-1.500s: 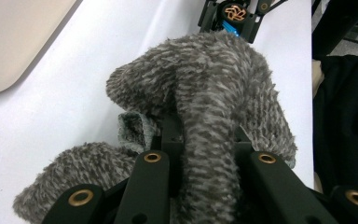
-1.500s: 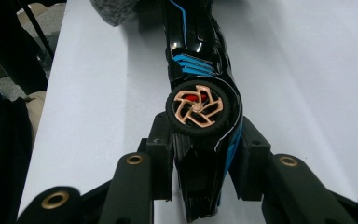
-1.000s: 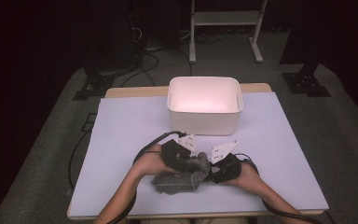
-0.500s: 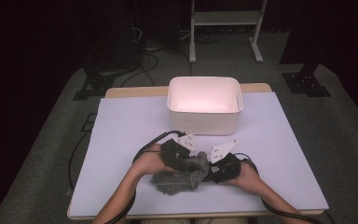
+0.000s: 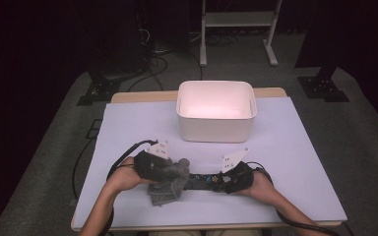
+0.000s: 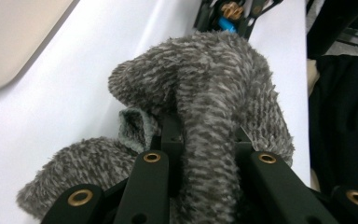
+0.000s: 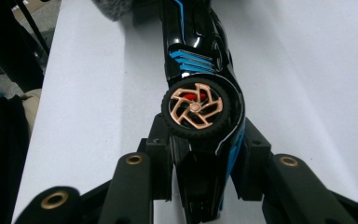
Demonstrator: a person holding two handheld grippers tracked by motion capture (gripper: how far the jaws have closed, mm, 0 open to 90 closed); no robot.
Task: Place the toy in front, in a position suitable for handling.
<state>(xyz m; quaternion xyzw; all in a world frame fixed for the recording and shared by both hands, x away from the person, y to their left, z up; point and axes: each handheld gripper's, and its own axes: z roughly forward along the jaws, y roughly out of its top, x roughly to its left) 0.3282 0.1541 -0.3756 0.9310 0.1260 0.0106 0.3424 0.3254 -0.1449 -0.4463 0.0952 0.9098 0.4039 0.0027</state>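
Grey fuzzy cloth and black toy car, each held over the worktop.

Left gripper (image 6: 200, 154) is clamped on the cloth (image 6: 214, 102), near the worktop's (image 5: 128, 128) front edge; right gripper (image 7: 200, 158) grasps the car (image 7: 200, 93) by its tail, nose touching the cloth. White bin (image 5: 215, 110) stands behind them.

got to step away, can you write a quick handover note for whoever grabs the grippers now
Left gripper: shut on the grey fuzzy cloth, a fold pinched between its jaws; the rest of the cloth lies bunched on the table.
Right gripper: shut on the black and blue toy car, held on its side, a copper-spoked wheel facing the camera.
In the high view the cloth sits against the car's far end.
The white bin stands behind, apparently empty.
Done: both things gripped.
Left, probably: finish rubbing the car with the cloth; the bin may be where things go next.
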